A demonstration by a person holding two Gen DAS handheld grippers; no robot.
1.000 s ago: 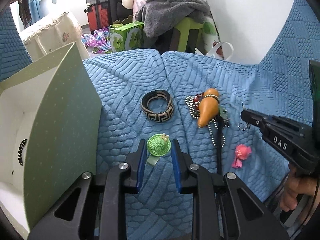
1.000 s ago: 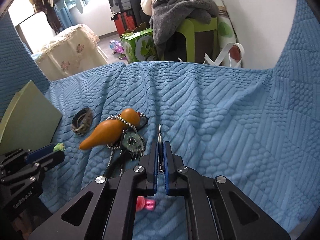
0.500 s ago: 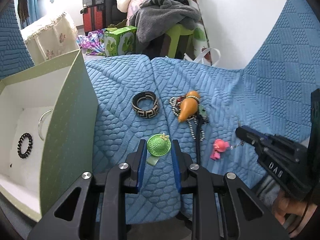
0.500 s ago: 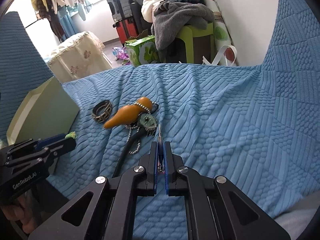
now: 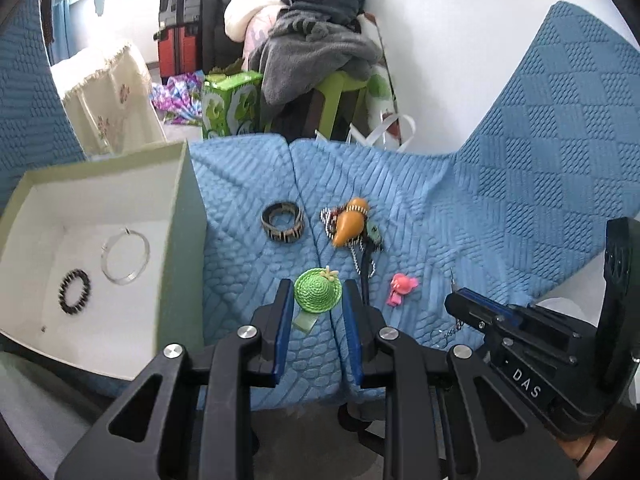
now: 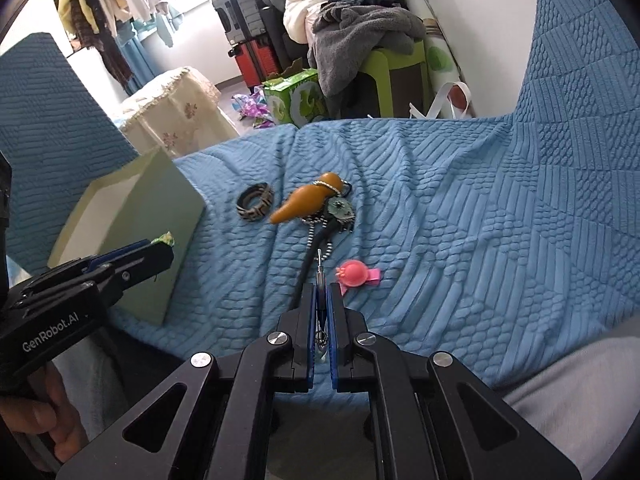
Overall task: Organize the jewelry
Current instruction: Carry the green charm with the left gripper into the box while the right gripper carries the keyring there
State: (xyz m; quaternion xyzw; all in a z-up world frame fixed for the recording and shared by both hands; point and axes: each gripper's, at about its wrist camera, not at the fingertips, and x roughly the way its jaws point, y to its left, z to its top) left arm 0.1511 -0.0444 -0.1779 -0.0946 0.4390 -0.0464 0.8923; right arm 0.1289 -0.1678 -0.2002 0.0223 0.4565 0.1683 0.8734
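My left gripper (image 5: 316, 300) is shut on a green crochet hat clip (image 5: 318, 290), held above the blue quilted cover. My right gripper (image 6: 320, 300) is shut on a small silver earring (image 6: 320, 276) with a dangling chain (image 5: 450, 330). The pale green box (image 5: 180, 184) stands open at the left with a clear hoop (image 5: 125, 255) and a black beaded bracelet (image 5: 74, 291) inside. On the cover lie a black patterned bangle (image 5: 282, 222), an orange gourd pendant on a bead necklace (image 5: 350, 222) and a pink hat clip (image 5: 402, 286).
The blue cover (image 6: 460, 208) drapes up at the right and ends at a near edge below both grippers. Beyond it stand a green stool with grey clothes (image 5: 320, 64), a green carton (image 5: 230, 102), red suitcases (image 5: 178, 48) and a cream-covered stand (image 5: 108, 96).
Both grippers have lifted and pulled back from the cover with their items. The left view now looks into the open box; the pink clip now shows ahead of the right gripper.
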